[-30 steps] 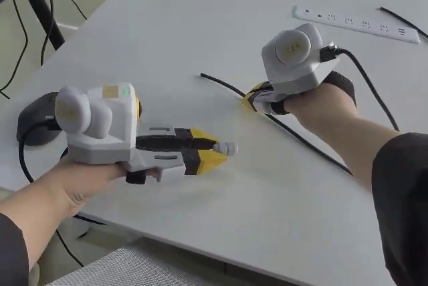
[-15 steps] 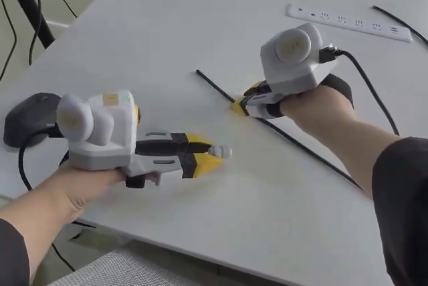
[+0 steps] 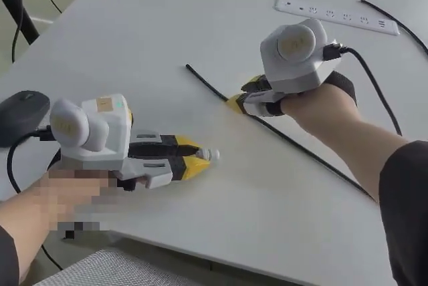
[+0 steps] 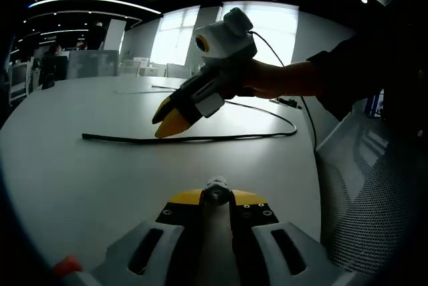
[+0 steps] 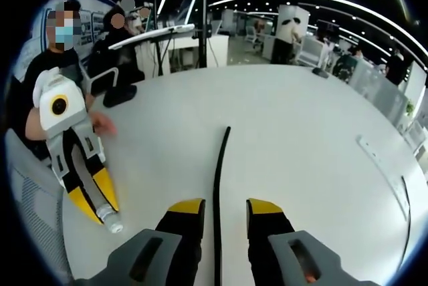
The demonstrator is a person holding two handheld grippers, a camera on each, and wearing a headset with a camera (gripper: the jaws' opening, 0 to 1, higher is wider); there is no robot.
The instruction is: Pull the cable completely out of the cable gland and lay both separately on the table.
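The black cable [image 3: 294,142] lies loose across the white table [image 3: 134,25], free of the gland. My right gripper [image 3: 233,103] hovers low over it near its far end. In the right gripper view the cable [image 5: 218,179] runs between the two yellow-tipped jaws, which stand apart from it, so this gripper [image 5: 225,211] is open. My left gripper [image 3: 204,158] is near the table's front edge, shut on the small pale cable gland [image 3: 211,155]. The gland [image 4: 216,191] sits pinched at the jaw tips in the left gripper view, with the cable [image 4: 200,139] and the right gripper [image 4: 167,123] beyond it.
A white power strip [image 3: 338,17] lies at the far right with a black cord [image 3: 394,22] by it. A dark rounded object [image 3: 23,109] sits at the table's left edge. The front edge is close below my left gripper. Seated people [image 5: 63,52] are beyond the table.
The head camera has shifted, sliding the whole picture left. The cable and both grippers keep nearly the same places relative to each other; the left stays shut on the gland.
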